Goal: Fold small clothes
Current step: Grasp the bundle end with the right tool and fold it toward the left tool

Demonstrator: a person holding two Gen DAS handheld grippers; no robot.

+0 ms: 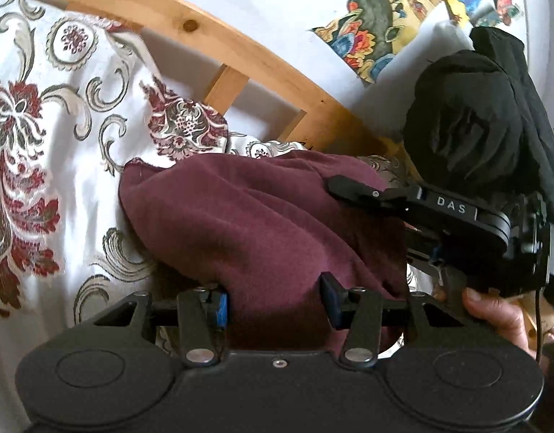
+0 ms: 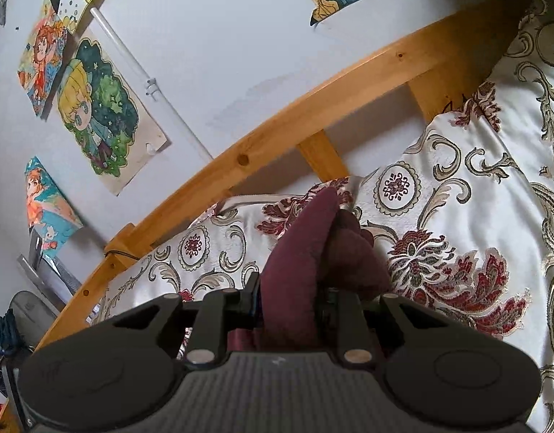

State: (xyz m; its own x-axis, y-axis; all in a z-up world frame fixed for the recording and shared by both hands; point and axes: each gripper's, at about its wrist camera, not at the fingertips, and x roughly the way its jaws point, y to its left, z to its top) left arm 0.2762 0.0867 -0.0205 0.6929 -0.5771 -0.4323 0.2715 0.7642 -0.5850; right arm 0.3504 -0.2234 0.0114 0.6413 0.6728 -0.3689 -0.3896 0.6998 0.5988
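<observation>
A small maroon garment [image 1: 262,216] lies bunched on the floral bedspread [image 1: 53,137]. My left gripper [image 1: 275,297] has its jaws part open with the maroon cloth lying between and over them. The right gripper's body [image 1: 457,216] shows at the right of the left wrist view, its finger resting on the cloth. In the right wrist view my right gripper [image 2: 288,303] is shut on a fold of the maroon garment [image 2: 302,252], which stands up between the fingers above the bedspread [image 2: 457,187].
A wooden bed rail [image 1: 241,54] runs behind the bedspread, also in the right wrist view [image 2: 277,133]. A white wall with coloured drawings [image 2: 103,108] lies beyond. A black sleeve [image 1: 468,122] and a hand [image 1: 493,310] are at the right.
</observation>
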